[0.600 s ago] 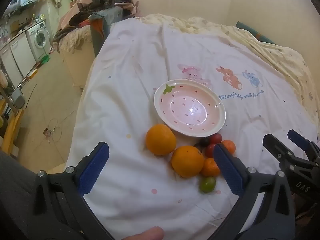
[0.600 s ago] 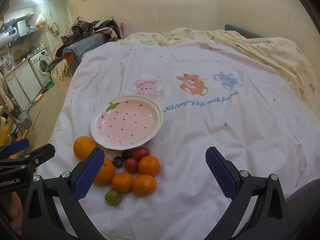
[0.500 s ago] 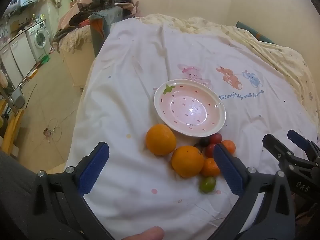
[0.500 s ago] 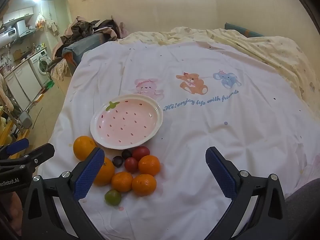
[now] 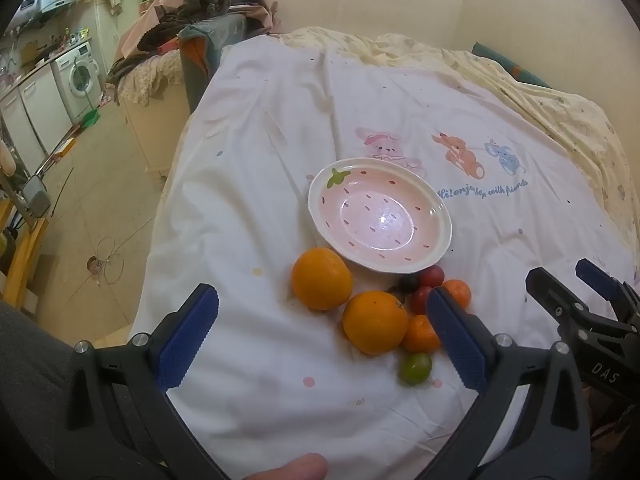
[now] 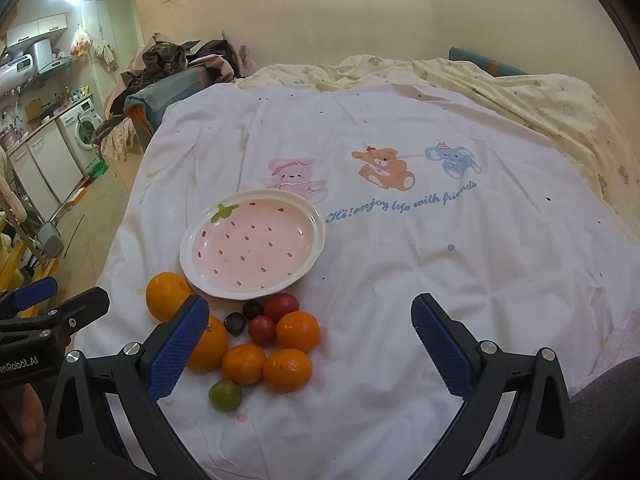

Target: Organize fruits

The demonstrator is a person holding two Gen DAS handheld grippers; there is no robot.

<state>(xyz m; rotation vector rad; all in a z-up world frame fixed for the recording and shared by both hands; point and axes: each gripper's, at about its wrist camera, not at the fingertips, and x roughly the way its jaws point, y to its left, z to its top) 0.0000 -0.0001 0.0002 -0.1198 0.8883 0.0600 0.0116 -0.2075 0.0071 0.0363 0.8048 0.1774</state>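
A pink strawberry-patterned bowl [image 5: 380, 220] [image 6: 252, 246] sits empty on the white bedsheet. In front of it lies a cluster of fruit: two big oranges [image 5: 322, 279] [image 5: 375, 322] [image 6: 168, 295], several small mandarins [image 6: 288, 370] [image 5: 420, 334], red and dark cherry tomatoes [image 6: 262, 330] [image 5: 431, 276] and one green one [image 6: 225, 395] [image 5: 415, 368]. My left gripper [image 5: 320, 340] hovers open above the oranges, nothing between its blue pads. My right gripper [image 6: 308, 344] also stands open, over the mandarins, holding nothing.
The bed's left edge drops to a tiled floor [image 5: 88, 216] with a washing machine [image 5: 80, 76] and cabinets. A heap of clothes [image 6: 176, 60] lies beyond the bed's far left corner. A cream blanket [image 6: 540, 96] covers the far right. Printed animals [image 6: 384, 168] mark the sheet.
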